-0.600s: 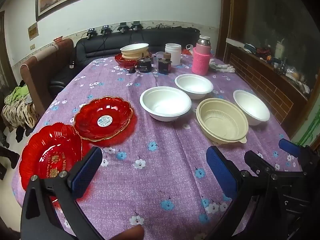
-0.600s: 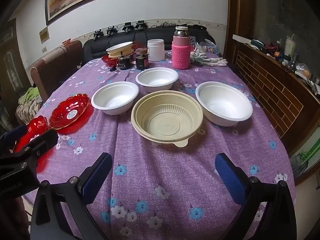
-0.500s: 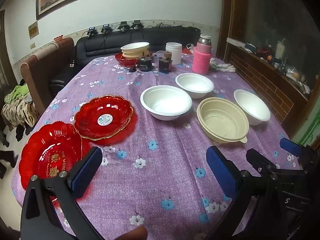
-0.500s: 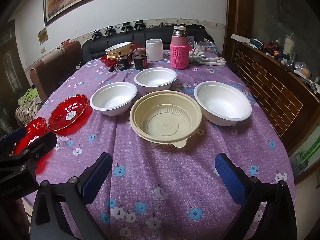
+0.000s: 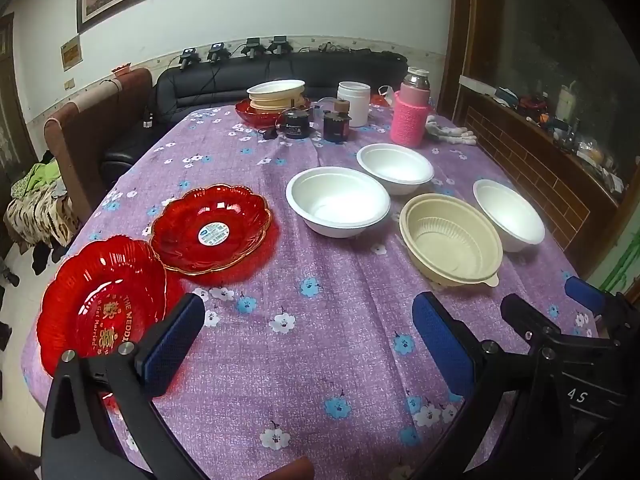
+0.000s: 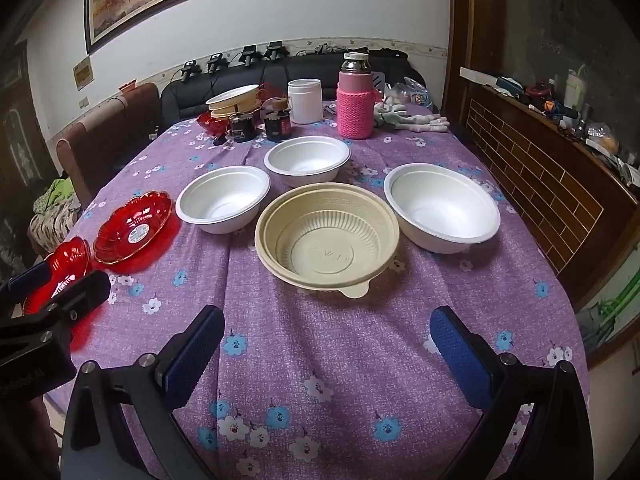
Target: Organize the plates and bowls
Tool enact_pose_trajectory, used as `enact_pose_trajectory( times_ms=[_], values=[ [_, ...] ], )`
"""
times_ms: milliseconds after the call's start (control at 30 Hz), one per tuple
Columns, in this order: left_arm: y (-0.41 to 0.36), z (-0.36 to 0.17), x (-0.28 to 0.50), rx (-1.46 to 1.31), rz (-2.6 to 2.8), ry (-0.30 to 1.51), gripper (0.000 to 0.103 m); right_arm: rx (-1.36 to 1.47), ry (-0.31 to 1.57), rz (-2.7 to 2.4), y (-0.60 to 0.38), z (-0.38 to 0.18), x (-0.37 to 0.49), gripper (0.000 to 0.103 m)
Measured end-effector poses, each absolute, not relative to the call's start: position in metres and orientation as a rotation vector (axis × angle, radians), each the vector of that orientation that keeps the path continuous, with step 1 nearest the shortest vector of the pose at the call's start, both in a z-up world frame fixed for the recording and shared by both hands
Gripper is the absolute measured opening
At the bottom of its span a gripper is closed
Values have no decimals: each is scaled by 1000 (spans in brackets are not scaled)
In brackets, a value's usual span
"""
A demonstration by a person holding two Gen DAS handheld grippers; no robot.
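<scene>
Both tools hang over the near edge of the purple flowered tablecloth [image 6: 320, 360] with nothing in their grasp. The left gripper [image 5: 308, 344] has its blue pads spread as wide as they go, touching nothing; the red plate with gold lettering [image 5: 100, 300] lies just beside its left finger, and a second red plate with a sticker [image 5: 210, 234] sits a little farther off, the two rims close together. The right gripper [image 6: 326, 354] is likewise fully spread and empty. Straight beyond it rests the beige ribbed bowl [image 6: 327, 238], with three white bowls around its far side: left [image 6: 223, 198], far [image 6: 307, 160], right [image 6: 442, 206].
</scene>
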State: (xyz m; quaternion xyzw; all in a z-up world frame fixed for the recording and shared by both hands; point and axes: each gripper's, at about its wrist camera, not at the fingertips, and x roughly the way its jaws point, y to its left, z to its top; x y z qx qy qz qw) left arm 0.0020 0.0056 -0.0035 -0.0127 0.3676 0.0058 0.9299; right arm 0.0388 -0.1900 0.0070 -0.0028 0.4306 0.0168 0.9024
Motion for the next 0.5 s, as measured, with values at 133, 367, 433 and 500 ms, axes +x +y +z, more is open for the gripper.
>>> enact_pose_trajectory(
  times_ms=[133,367,433,500],
  values=[
    [6,-3,3,-27,16,752,103,-4,886,28,-190,9,39,103],
    [6,-5,3,-30,22,756,103,-1,888,25,-191,8,41,103],
    [7,-6,3,-30,24,756,103,-2,886,24,-190,9,40,103],
    [7,-6,2,-32,25,758,103,-1,886,25,-190,8,41,103]
  ],
)
